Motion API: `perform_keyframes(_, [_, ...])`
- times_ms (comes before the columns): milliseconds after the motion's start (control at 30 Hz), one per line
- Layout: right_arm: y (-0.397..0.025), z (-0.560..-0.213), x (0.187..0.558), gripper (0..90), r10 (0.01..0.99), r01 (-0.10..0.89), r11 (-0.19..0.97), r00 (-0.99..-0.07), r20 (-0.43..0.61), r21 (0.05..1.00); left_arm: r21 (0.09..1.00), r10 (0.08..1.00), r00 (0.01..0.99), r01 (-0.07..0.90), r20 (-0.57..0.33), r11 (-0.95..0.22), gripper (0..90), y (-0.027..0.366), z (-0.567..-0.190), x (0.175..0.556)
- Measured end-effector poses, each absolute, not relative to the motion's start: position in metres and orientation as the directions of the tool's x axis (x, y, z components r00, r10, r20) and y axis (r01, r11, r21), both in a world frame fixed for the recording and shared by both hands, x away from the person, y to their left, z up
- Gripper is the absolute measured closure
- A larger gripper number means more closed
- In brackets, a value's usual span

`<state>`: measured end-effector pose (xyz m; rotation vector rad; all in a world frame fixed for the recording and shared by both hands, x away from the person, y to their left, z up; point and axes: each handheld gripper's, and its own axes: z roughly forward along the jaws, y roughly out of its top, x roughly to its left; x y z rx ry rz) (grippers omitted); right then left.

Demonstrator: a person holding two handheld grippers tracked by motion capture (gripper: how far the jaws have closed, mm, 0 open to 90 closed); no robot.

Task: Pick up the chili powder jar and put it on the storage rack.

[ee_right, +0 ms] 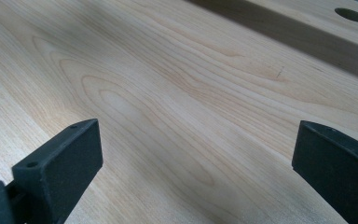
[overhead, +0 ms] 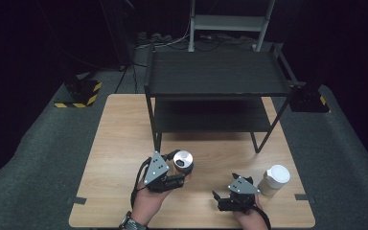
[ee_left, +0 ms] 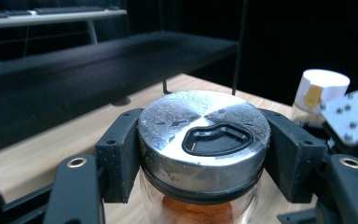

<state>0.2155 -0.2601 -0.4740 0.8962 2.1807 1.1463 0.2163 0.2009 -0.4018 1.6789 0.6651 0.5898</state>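
Your left gripper (ee_left: 200, 154) is clamped on the spice jar (ee_left: 204, 135), the right gripper (ee_right: 191, 154) gapes idle; likely next, lift it toward the shelf (overhead: 215, 72) at twelve o'clock.

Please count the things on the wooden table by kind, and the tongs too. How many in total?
Spice jar with metal lid: 1
White-lidded cup: 1
Black two-tier shelf: 1
Tongs: 2, left and right
Total: 5
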Motion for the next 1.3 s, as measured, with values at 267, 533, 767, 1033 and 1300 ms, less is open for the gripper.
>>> perform_keyframes(267, [-0.26, -0.474, 0.216, 0.7, 0.749, 0.314, 0.423, -0.65, -0.132, 0.85, 0.985, 0.718, 0.694, 0.077, 0.057, -0.153, 34.9, 0.204, -0.38, 0.216])
perform_keyframes(533, [-0.261, -0.474, 0.216, 0.7, 0.748, 0.313, 0.422, -0.65, -0.131, 0.851, 0.99, 0.731, 0.679, 0.044, 0.069, -0.135, 34.9, 0.207, -0.361, 0.218])
perform_keyframes(767, [-0.261, -0.474, 0.216, 0.7, 0.749, 0.314, 0.42, -0.65, -0.129, 0.851, 0.993, 0.744, 0.664, 0.013, 0.078, -0.116, 34.9, 0.208, -0.341, 0.223])
perform_keyframes(1033, [-0.262, -0.474, 0.216, 0.7, 0.748, 0.315, 0.419, -0.652, -0.127, 0.851, 0.995, 0.753, 0.653, -0.012, 0.085, -0.102, 34.9, 0.209, -0.325, 0.226])
perform_keyframes(1300, [-0.262, -0.474, 0.216, 0.7, 0.748, 0.315, 0.419, -0.652, -0.126, 0.852, 0.997, 0.764, 0.641, -0.038, 0.074, -0.065, 34.9, 0.208, -0.304, 0.233])
